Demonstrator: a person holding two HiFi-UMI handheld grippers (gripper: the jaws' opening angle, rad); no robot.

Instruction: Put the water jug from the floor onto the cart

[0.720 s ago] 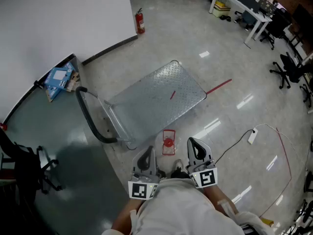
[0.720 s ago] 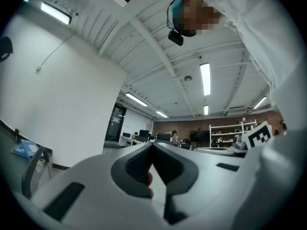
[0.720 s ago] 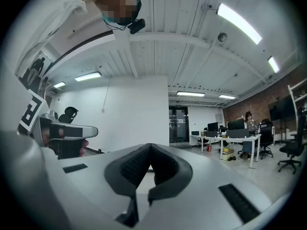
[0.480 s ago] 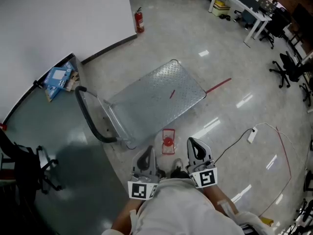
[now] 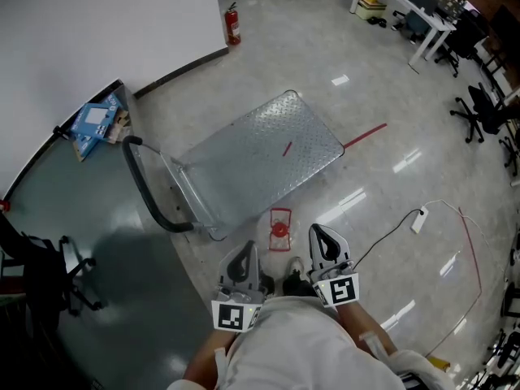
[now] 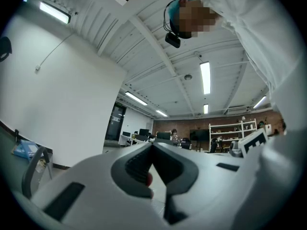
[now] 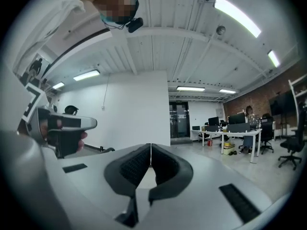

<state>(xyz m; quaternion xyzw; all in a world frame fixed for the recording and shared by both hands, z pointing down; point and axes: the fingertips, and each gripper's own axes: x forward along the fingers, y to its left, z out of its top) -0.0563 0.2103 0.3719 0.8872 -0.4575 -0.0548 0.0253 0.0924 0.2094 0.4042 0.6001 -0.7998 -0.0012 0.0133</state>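
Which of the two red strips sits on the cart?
The shorter strip, mid-deck on the cart; the longer strip lies on the floor beyond its corner.

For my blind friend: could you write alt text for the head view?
A clear water jug with a red cap stands on the floor beside a metal cart. A person holds the left claw and right claw, both shut, near it.

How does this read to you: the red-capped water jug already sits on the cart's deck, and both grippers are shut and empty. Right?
Not quite. The head view shows the water jug standing on the floor beside the cart, just off its near edge, not on its deck. The rest holds: the left gripper and the right gripper are both shut and empty.
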